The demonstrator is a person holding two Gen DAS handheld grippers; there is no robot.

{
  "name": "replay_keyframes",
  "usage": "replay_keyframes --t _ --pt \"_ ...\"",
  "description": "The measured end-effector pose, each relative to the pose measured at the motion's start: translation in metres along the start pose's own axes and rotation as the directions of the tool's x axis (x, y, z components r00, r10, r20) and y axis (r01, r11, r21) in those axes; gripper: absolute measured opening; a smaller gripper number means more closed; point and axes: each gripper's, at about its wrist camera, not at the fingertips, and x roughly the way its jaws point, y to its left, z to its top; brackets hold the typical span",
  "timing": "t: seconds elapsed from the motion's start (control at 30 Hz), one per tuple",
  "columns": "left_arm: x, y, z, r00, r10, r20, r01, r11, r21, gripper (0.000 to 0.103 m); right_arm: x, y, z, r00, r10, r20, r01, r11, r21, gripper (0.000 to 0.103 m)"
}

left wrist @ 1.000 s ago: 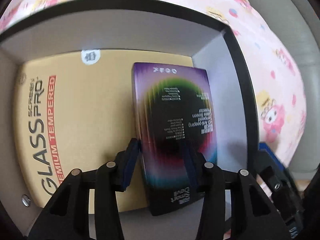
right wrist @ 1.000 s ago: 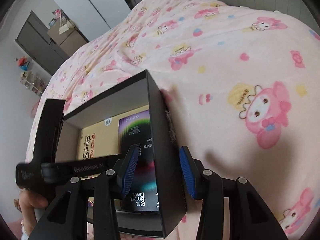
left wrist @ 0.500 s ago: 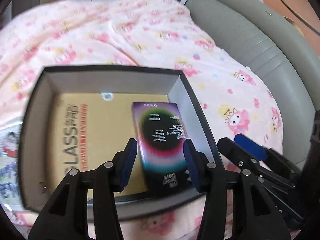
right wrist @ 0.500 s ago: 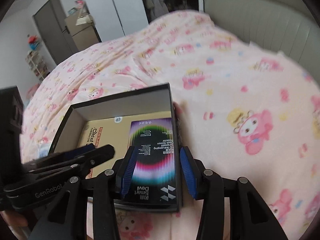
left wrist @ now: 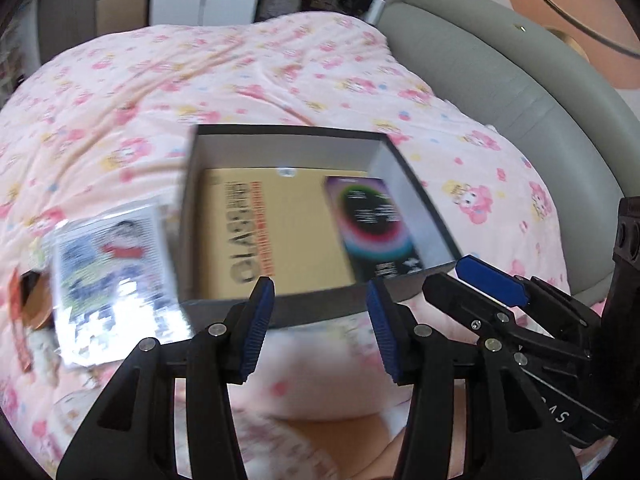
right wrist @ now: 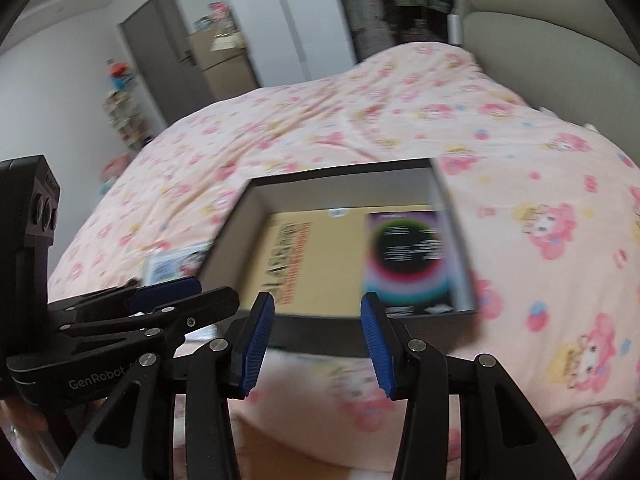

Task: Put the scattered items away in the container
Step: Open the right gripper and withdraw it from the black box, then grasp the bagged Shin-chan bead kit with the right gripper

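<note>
A black open box [left wrist: 280, 136] [right wrist: 340, 174] lies on the pink bed. Inside lie a tan "GLASS" screen-protector pack [left wrist: 272, 232] [right wrist: 316, 256] and a purple-black package [left wrist: 372, 224] [right wrist: 408, 256] at the right side. My left gripper [left wrist: 320, 324] is open and empty, just in front of the box's near wall. My right gripper [right wrist: 316, 340] is open and empty, also in front of the box. A shiny cartoon packet [left wrist: 112, 276] [right wrist: 172, 266] lies on the bed left of the box. An orange item [left wrist: 24, 300] lies further left.
The pink patterned blanket [left wrist: 240, 80] covers the bed. A grey padded headboard [left wrist: 520, 92] curves along the right. A door and cabinets [right wrist: 180, 76] stand beyond the bed. The right gripper shows in the left wrist view [left wrist: 520, 312], the left gripper in the right wrist view [right wrist: 140, 312].
Both grippers have pulled back and up from the box. The left gripper was inside the box around the purple-black package; now the package lies free in the box and the packet beside it shows.
</note>
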Motion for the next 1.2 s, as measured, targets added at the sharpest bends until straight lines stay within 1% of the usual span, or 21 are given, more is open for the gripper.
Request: replay_keyframes --t 0.17,0.23,0.27,0.33,0.37,0.43,0.47,0.53,0.63,0.73,0.8,0.87,0.93,1.0,1.07,1.1,1.17,1.2 --pt "-0.031 0.060 -0.017 0.999 0.051 0.019 -0.049 0.995 -0.084 0.048 0.017 0.064 -0.002 0.994 0.098 -0.041 -0.102 0.989 -0.111 0.041" --pt "-0.043 0.088 -0.024 0.997 0.073 0.033 -0.068 0.989 -0.132 0.048 0.028 0.089 -0.004 0.985 0.158 -0.073 -0.167 0.975 -0.146 0.041" --pt "-0.048 0.104 -0.026 0.996 0.078 0.039 -0.071 0.984 -0.163 0.049 0.036 0.104 -0.004 0.976 0.197 -0.096 -0.211 0.964 -0.162 0.041" --pt "-0.053 0.136 -0.031 0.995 0.093 0.036 -0.082 0.969 -0.234 0.050 0.051 0.128 -0.005 0.963 0.233 -0.136 -0.256 0.949 -0.184 0.041" --pt "-0.053 0.155 -0.034 0.993 0.115 0.022 -0.105 0.956 -0.275 0.050 0.062 0.139 -0.006 0.961 0.226 -0.160 -0.255 0.947 -0.195 0.041" --pt "-0.048 0.183 -0.040 0.987 0.162 -0.011 -0.157 0.933 -0.324 0.050 0.079 0.154 -0.012 0.956 0.213 -0.200 -0.253 0.946 -0.204 0.041" --pt "-0.044 0.196 -0.044 0.984 0.178 -0.032 -0.178 0.922 -0.344 0.050 0.089 0.159 -0.016 0.949 0.216 -0.229 -0.263 0.944 -0.199 0.041" --pt "-0.033 0.224 -0.053 0.982 0.174 -0.076 -0.189 0.901 -0.389 0.050 0.106 0.163 -0.024 0.935 0.222 -0.276 -0.278 0.943 -0.185 0.041" --pt "-0.015 0.256 -0.064 0.986 0.121 -0.115 -0.161 0.880 -0.447 0.050 0.129 0.163 -0.034 0.919 0.203 -0.338 -0.270 0.949 -0.164 0.041" --pt "0.003 0.274 -0.065 0.988 0.066 -0.142 -0.126 0.876 -0.466 0.050 0.154 0.161 -0.038 0.898 0.203 -0.391 -0.271 0.954 -0.129 0.041" --pt "0.016 0.282 -0.066 0.985 0.035 -0.169 -0.113 0.871 -0.479 0.050 0.167 0.156 -0.040 0.891 0.190 -0.412 -0.252 0.962 -0.101 0.041" --pt "0.027 0.287 -0.067 0.980 0.012 -0.197 -0.109 0.866 -0.489 0.051 0.182 0.147 -0.043 0.883 0.175 -0.436 -0.219 0.974 -0.051 0.041" --pt "0.038 0.291 -0.069 0.974 0.001 -0.228 -0.116 0.864 -0.489 0.057 0.195 0.136 -0.045 0.870 0.183 -0.458 -0.201 0.980 0.010 0.041" --pt "0.041 0.291 -0.070 0.975 -0.018 -0.223 -0.095 0.868 -0.487 0.062 0.205 0.128 -0.046 0.863 0.187 -0.469 -0.188 0.981 0.044 0.041" --pt "0.042 0.290 -0.067 0.975 -0.020 -0.221 -0.086 0.883 -0.461 0.060 0.213 0.123 -0.047 0.855 0.197 -0.479 -0.185 0.980 0.073 0.041" --pt "0.041 0.288 -0.067 0.975 -0.010 -0.223 -0.093 0.890 -0.446 0.054 0.215 0.122 -0.046 0.855 0.197 -0.480 -0.184 0.980 0.075 0.041" --pt "0.041 0.289 -0.067 0.974 -0.012 -0.224 -0.091 0.894 -0.439 0.052 0.217 0.123 -0.044 0.859 0.194 -0.474 -0.186 0.980 0.065 0.041" --pt "0.040 0.290 -0.068 0.976 -0.019 -0.219 -0.083 0.891 -0.447 0.052 0.217 0.125 -0.043 0.861 0.199 -0.469 -0.193 0.979 0.062 0.041"
